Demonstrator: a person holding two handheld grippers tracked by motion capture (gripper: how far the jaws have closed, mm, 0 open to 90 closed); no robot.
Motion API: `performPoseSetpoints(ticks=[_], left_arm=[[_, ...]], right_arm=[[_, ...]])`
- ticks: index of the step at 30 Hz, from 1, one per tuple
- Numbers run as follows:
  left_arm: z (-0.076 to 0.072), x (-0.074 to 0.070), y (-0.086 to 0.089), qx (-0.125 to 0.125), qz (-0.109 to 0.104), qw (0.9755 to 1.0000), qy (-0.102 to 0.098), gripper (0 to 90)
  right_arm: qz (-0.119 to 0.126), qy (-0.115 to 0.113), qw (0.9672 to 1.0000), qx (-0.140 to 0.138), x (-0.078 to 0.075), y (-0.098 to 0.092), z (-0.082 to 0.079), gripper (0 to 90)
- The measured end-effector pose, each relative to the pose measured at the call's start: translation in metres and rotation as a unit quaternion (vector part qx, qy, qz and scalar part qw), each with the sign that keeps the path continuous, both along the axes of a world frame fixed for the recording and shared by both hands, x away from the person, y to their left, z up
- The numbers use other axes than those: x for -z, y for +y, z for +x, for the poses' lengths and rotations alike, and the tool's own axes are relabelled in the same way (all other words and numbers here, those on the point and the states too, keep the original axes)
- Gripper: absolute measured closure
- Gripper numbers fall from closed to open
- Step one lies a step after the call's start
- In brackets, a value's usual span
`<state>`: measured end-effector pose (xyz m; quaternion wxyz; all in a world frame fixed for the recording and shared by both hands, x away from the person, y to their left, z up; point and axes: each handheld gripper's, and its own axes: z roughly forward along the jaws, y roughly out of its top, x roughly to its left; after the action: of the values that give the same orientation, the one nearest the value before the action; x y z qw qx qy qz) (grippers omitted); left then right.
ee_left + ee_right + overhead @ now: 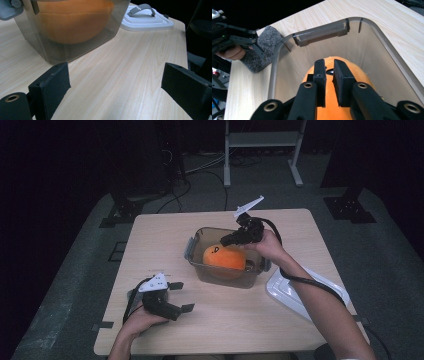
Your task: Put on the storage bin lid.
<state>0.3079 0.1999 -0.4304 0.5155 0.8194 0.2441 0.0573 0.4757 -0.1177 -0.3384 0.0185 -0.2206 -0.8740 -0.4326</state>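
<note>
Right gripper (226, 240) poised over an orange pumpkin (225, 257) in a clear plastic container (200, 265) on the worktop (240, 315).

Its black fingers (320, 72) stand nearly pressed together, a slim gap between them, directly above the pumpkin's dark stem end; whether they pinch the stem cannot be told. The left gripper (181, 296) rests on the worktop, fingers (53, 80) spread wide and empty, the container just beyond its tips and a white lid (147, 21) farther off.
</note>
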Motion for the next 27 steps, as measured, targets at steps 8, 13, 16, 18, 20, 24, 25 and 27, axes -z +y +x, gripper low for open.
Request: performPoseSetpoints(ticks=[8, 13, 16, 18, 20, 24, 25, 27], left_arm=[[0.0, 0.0, 0.001, -0.003, -0.001, 1.0, -0.002, 7.5], [0.0, 0.0, 0.0, -0.003, -0.001, 1.0, -0.002, 7.5], [0.0, 0.0, 0.0, -0.002, 0.0, 1.0, -0.002, 7.5], [0.0, 0.0, 0.0, -0.003, 0.0, 1.0, -0.001, 7.5], [0.0, 0.0, 0.0, -0.003, 0.0, 1.0, -0.002, 7.5], [0.0, 0.0, 0.0, -0.004, -0.008, 1.0, 0.001, 7.5], [0.0, 0.0, 0.0, -0.004, -0.005, 1.0, 0.001, 7.5], [0.0, 0.0, 0.0, -0.004, -0.003, 1.0, 0.0, 7.5]], right_arm=[[0.021, -0.003, 0.9998, 0.0, -0.008, -0.017, -0.009, 73.1], [0.029, -0.001, 0.9996, 0.001, -0.01, -0.031, -0.016, 69.3], [0.033, -0.003, 0.9994, 0.005, -0.01, -0.04, -0.02, 66.5], [0.038, -0.003, 0.9992, 0.009, -0.011, -0.046, -0.022, 65.4], [0.043, -0.001, 0.999, 0.013, -0.011, -0.053, -0.024, 64.2], [0.051, -0.004, 0.9985, 0.022, -0.011, -0.066, -0.029, 60.0], [0.052, -0.005, 0.9984, 0.023, -0.01, -0.068, -0.03, 59.3], [0.055, -0.006, 0.9982, 0.025, -0.01, -0.075, -0.033, 57.9]])
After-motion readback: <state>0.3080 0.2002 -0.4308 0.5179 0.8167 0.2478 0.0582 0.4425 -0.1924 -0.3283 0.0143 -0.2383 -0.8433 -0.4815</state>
